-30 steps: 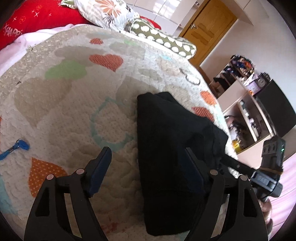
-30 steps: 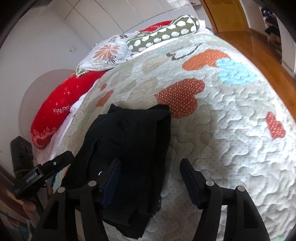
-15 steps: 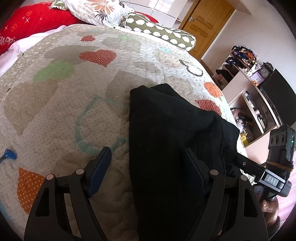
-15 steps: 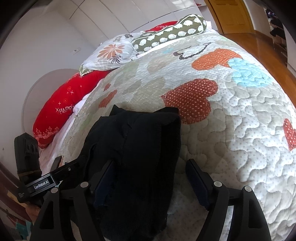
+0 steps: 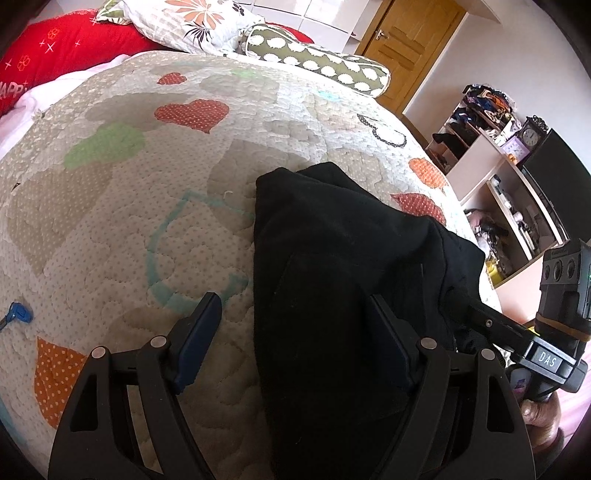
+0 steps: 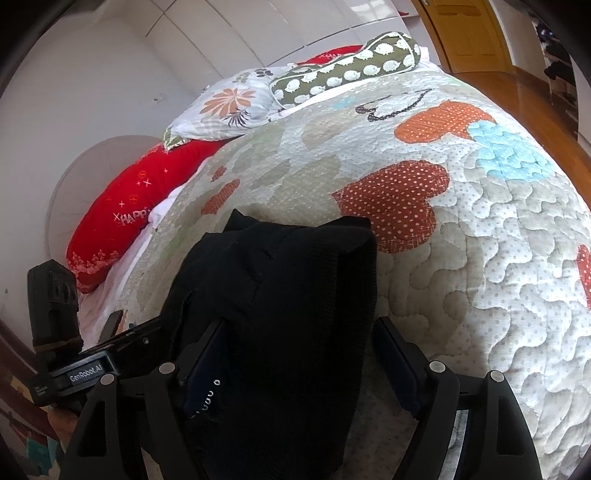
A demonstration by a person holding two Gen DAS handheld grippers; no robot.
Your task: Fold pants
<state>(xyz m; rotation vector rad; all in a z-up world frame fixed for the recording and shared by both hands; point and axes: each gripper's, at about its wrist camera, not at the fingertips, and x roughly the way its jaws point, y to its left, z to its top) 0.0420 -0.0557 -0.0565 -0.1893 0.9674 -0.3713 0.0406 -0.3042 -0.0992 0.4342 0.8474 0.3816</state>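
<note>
Black pants (image 5: 332, 266) lie folded lengthwise on a quilted heart-pattern bedspread (image 5: 129, 206); they also show in the right wrist view (image 6: 288, 295). My left gripper (image 5: 295, 343) is open and straddles the near left edge of the pants. My right gripper (image 6: 299, 362) is open and straddles the near right edge. The near end of the pants is hidden under both grippers. Each gripper shows at the side of the other's view.
Pillows (image 5: 207, 22) and a green bolster (image 5: 317, 62) lie at the head of the bed. A red cushion (image 6: 140, 199) lies at the left side. Shelves (image 5: 495, 177) and a wooden door (image 5: 410, 44) stand beyond the bed. A blue clip (image 5: 16, 314) lies on the quilt.
Both grippers have moved forward over the near end of the pants, so the cloth now lies between their open fingers. The pants have not moved.
</note>
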